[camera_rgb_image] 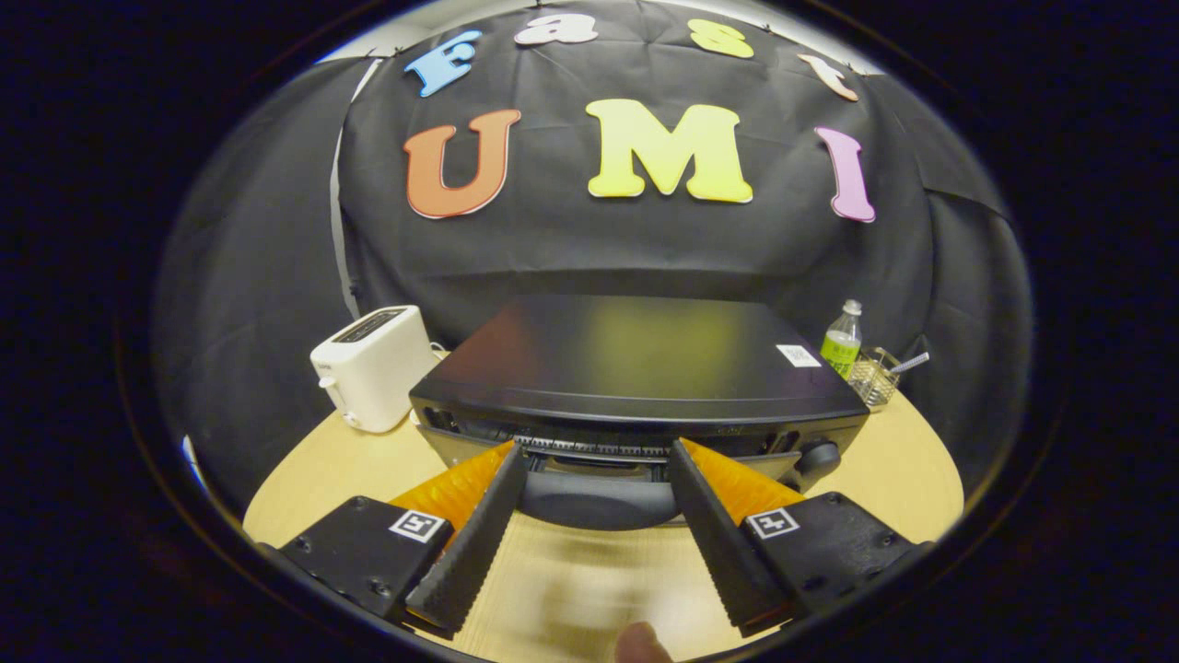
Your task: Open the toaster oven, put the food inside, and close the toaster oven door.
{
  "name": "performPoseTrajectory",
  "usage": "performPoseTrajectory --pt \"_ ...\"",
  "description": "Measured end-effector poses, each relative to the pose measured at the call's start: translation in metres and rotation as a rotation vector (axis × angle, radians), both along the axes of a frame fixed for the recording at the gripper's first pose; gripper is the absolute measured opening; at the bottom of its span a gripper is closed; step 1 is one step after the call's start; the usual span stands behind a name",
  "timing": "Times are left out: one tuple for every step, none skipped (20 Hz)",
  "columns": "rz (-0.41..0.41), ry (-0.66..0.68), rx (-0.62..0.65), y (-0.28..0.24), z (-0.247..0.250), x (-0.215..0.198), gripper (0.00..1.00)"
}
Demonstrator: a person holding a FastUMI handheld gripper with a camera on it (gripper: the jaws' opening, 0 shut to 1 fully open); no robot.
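One black toaster oven (pixel 636 368) dominates the table (pixel 912 460), a white toaster (pixel 373 366) to its left and a small bottle (pixel 842 339) to its right, while the gripper (pixel 597 458) hangs spread and empty at its door handle (pixel 599 502), likely to slip off if it bites shallow.

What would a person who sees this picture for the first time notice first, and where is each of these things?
The black toaster oven fills the middle of the wooden table, just ahead of the tool, whose fingers stand open at the oven's front. A white toaster stands to the oven's left. To its right, a small bottle with a green label stands beside a wire basket.
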State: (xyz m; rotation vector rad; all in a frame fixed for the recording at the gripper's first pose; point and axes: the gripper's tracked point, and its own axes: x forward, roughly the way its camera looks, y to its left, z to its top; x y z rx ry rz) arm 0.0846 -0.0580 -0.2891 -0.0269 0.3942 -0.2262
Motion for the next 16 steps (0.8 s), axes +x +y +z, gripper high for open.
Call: performPoseTrajectory --pt "-0.001 0.016 0.013 0.003 -0.005 -0.008 1.00" --pt "0.001 0.032 0.010 0.004 -0.009 -0.014 1.00" --pt "0.006 0.057 -0.001 0.006 -0.015 -0.022 1.00" --pt "0.013 0.080 -0.010 0.008 -0.021 -0.030 1.00" --pt "0.019 0.090 -0.010 0.009 -0.024 -0.036 1.00" --pt "0.023 0.106 -0.004 0.011 -0.030 -0.042 1.00" --pt "0.028 0.122 -0.002 0.012 -0.036 -0.049 1.00" --pt "0.031 0.145 0.005 0.015 -0.043 -0.057 1.00" --pt "0.031 0.167 0.012 0.016 -0.051 -0.064 1.00" --pt "0.026 0.193 0.020 0.016 -0.061 -0.069 1.00" --pt "0.015 0.227 0.028 0.015 -0.073 -0.075 1.00" --pt "0.003 0.276 0.043 0.015 -0.089 -0.085 1.00" --pt "0.005 0.345 0.077 0.017 -0.107 -0.094 1.00" --pt "0.011 0.411 0.102 0.016 -0.124 -0.099 0.97" --pt "0.002 0.430 0.124 0.010 -0.130 -0.102 0.98" --pt "0.000 0.433 0.147 0.008 -0.128 -0.098 0.98"
